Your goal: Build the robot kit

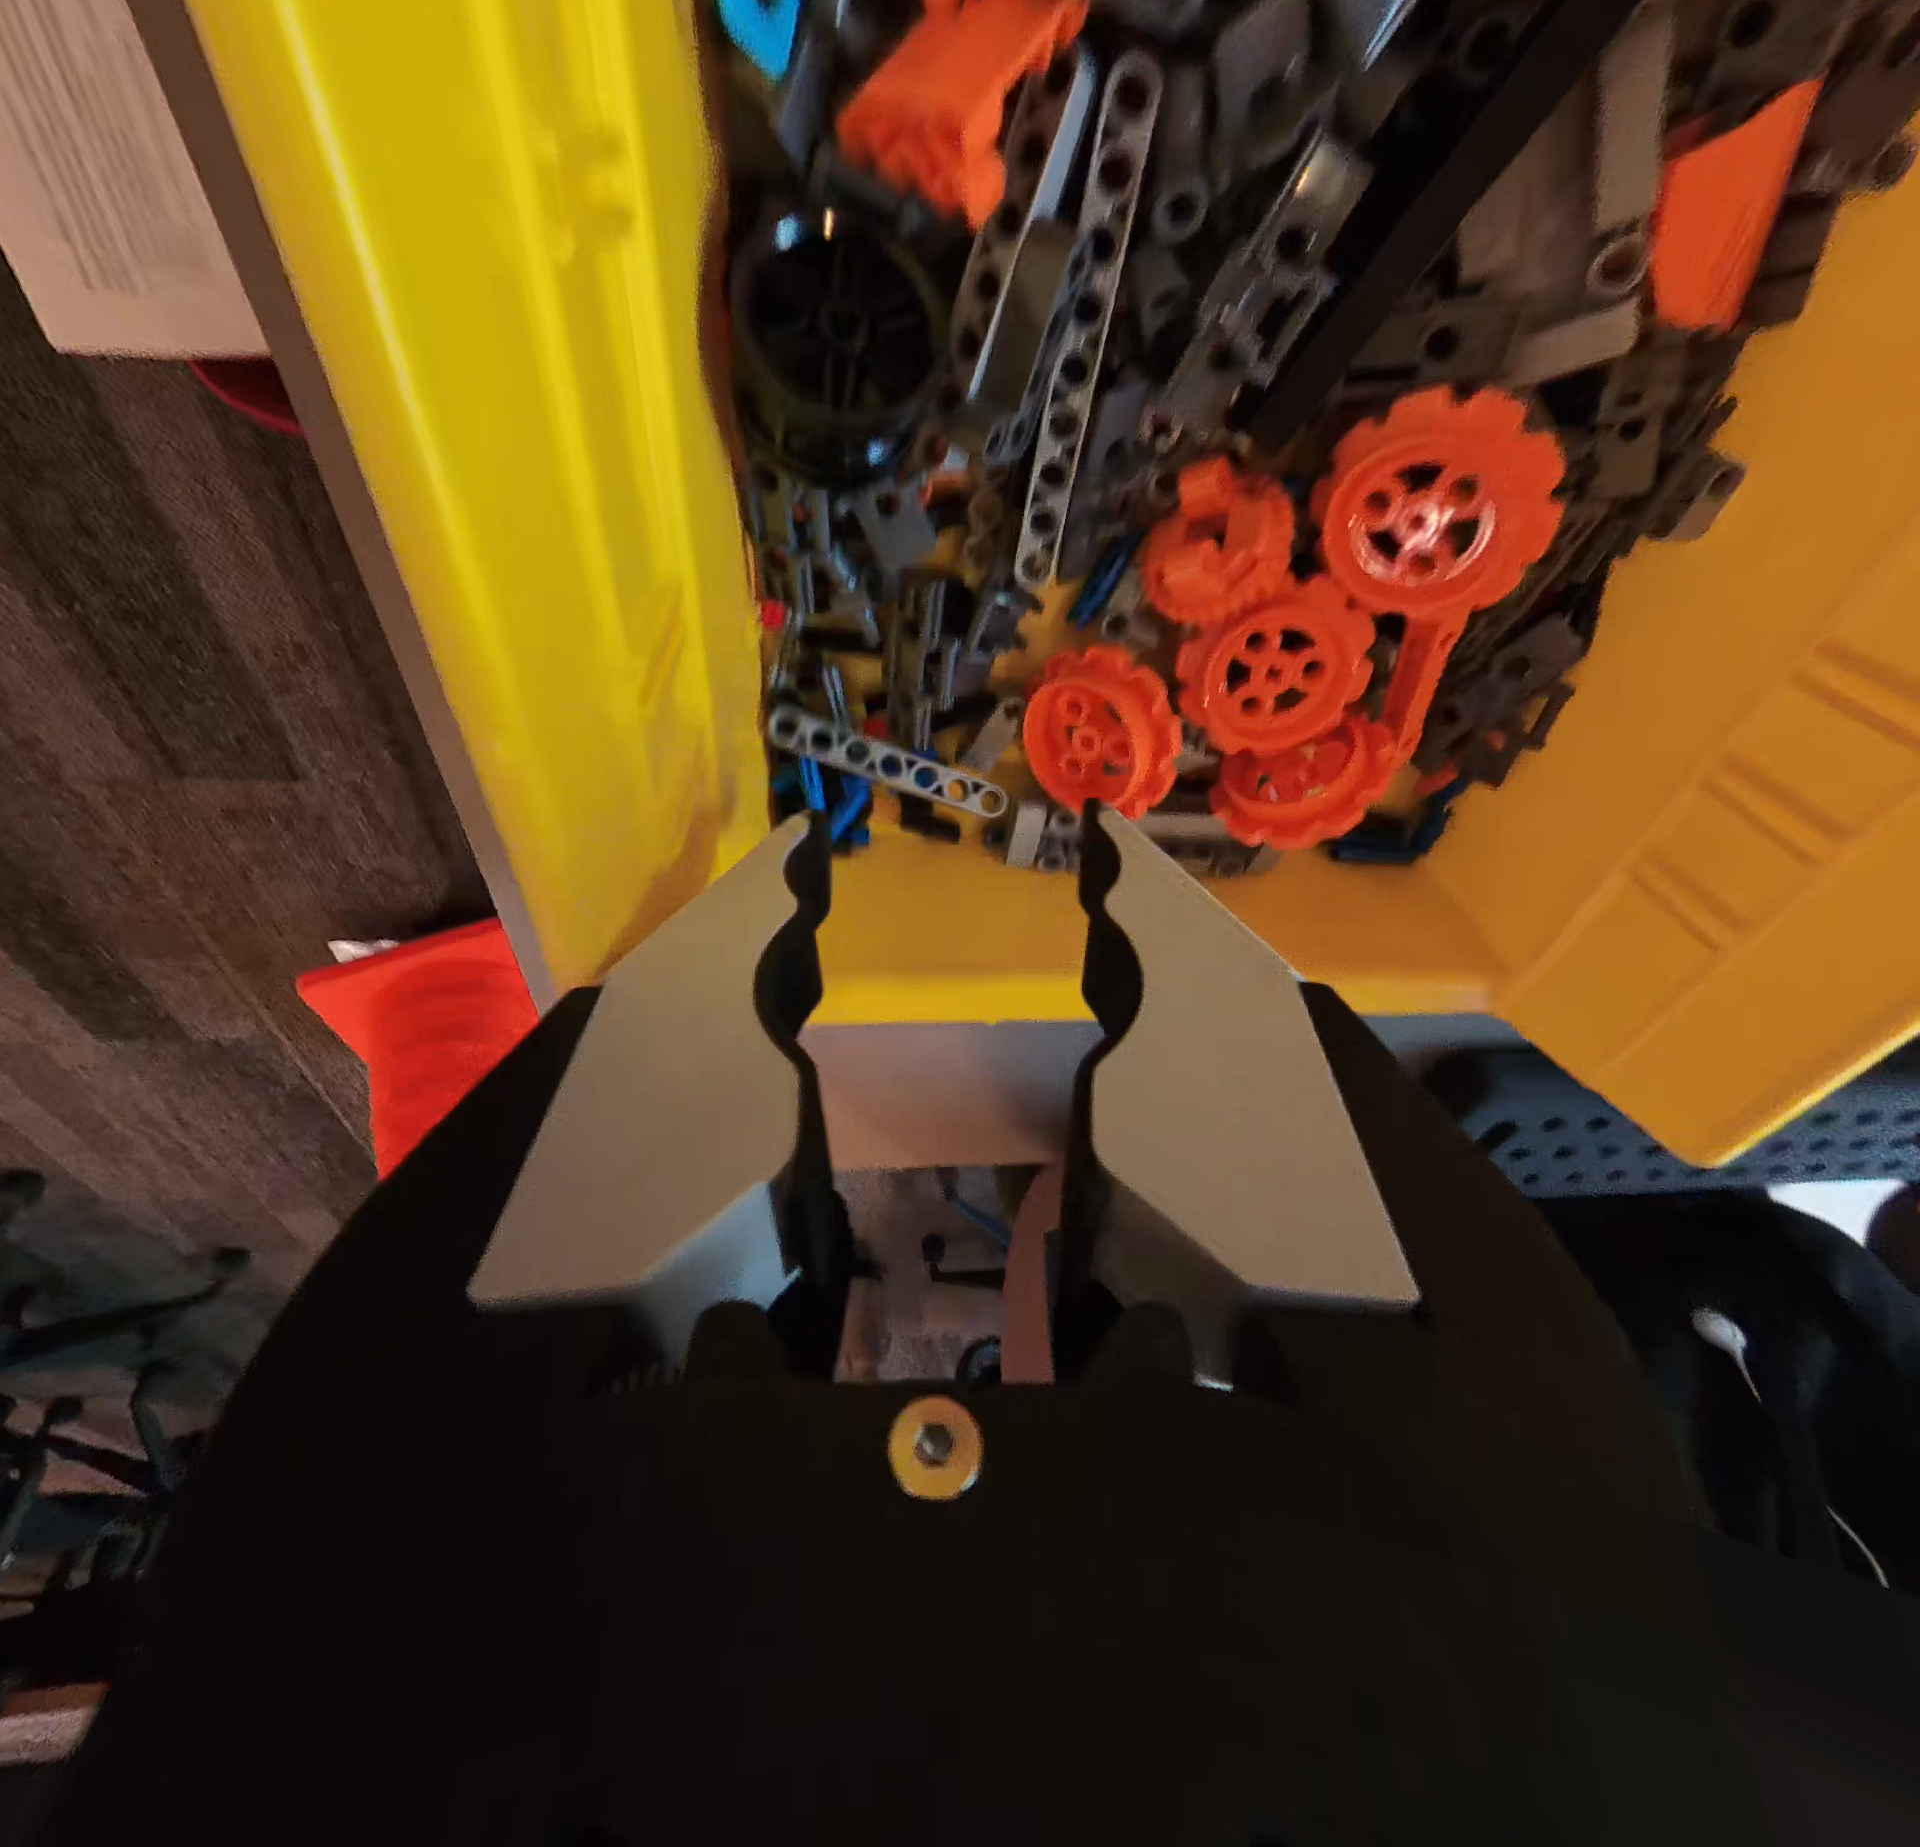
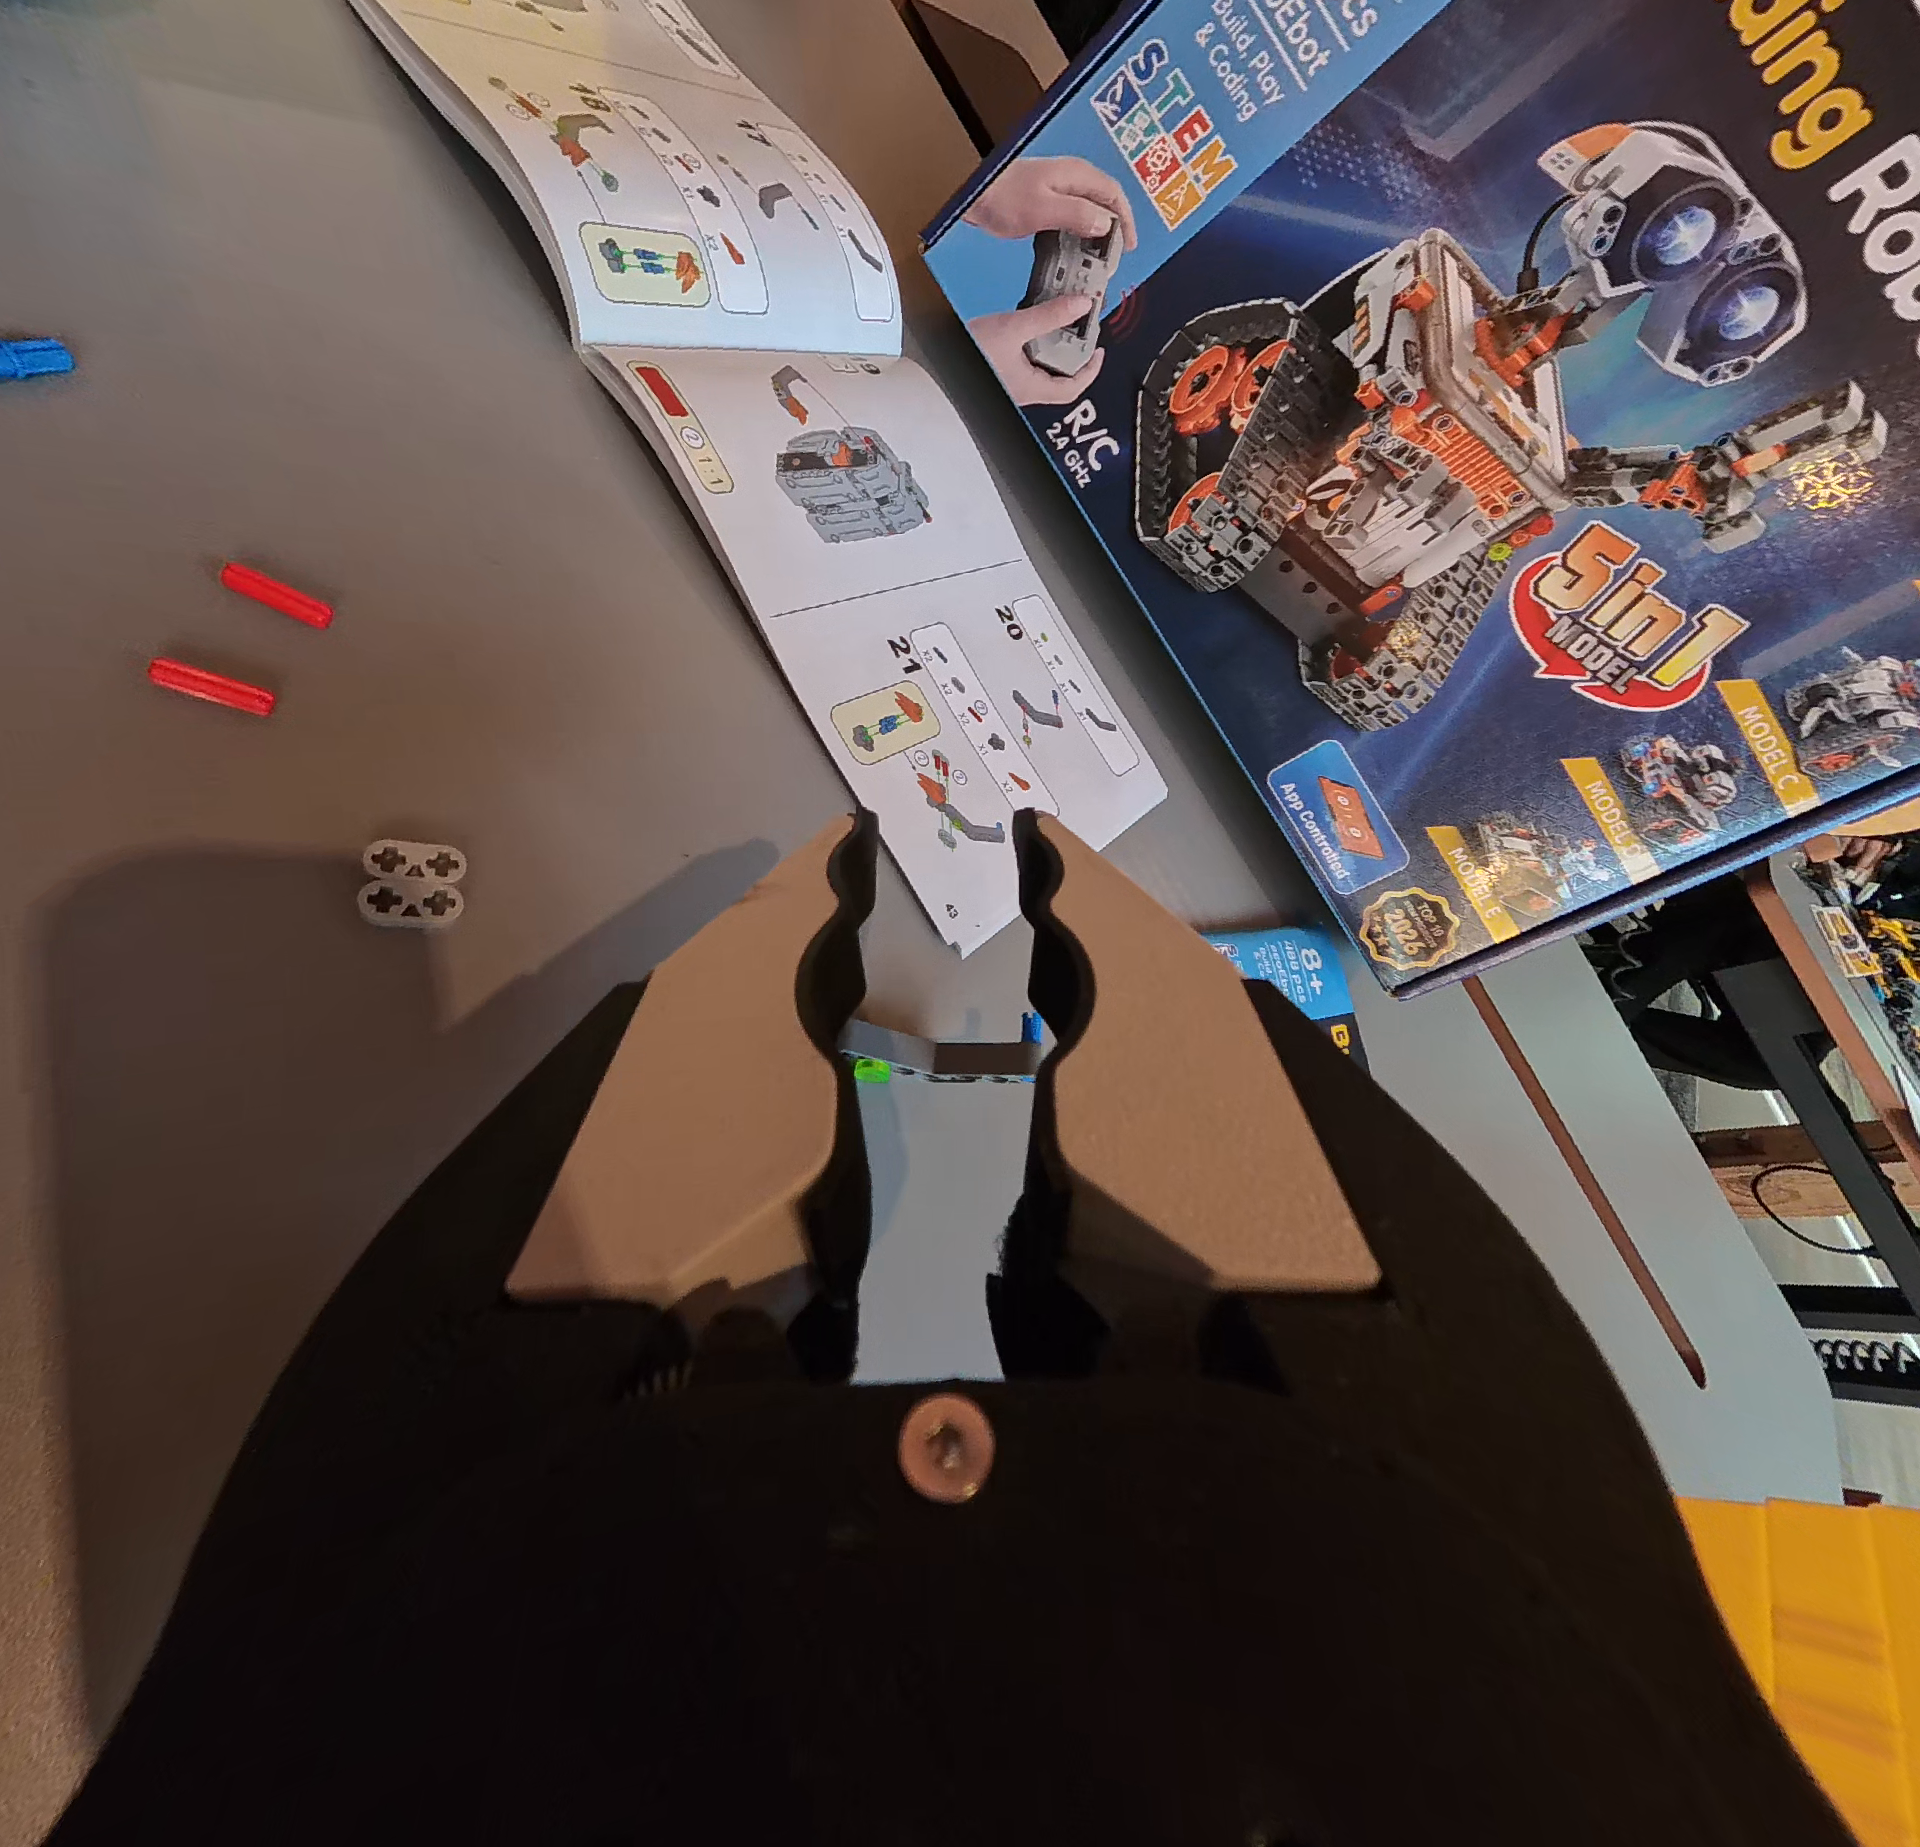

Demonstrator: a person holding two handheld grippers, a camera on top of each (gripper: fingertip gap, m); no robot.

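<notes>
left gripper (image 1: 951,821), fingers apart and empty, hangs over the near edge of yellow bin (image 1: 499,363), orange gear (image 1: 1099,729) just beyond its right fingertip; right gripper (image 2: 943,826), also parted and empty, over the manual (image 2: 883,550) on the desk (image 2: 364,447).

I saw a yellow bin (image 1: 499,363) full of orange wheels (image 1: 1439,504) and grey beams (image 1: 1070,384). On my grey table (image 2: 312,239) lay an open booklet (image 2: 831,509), a toy box (image 2: 1455,447) and two red pins (image 2: 275,595).
</notes>
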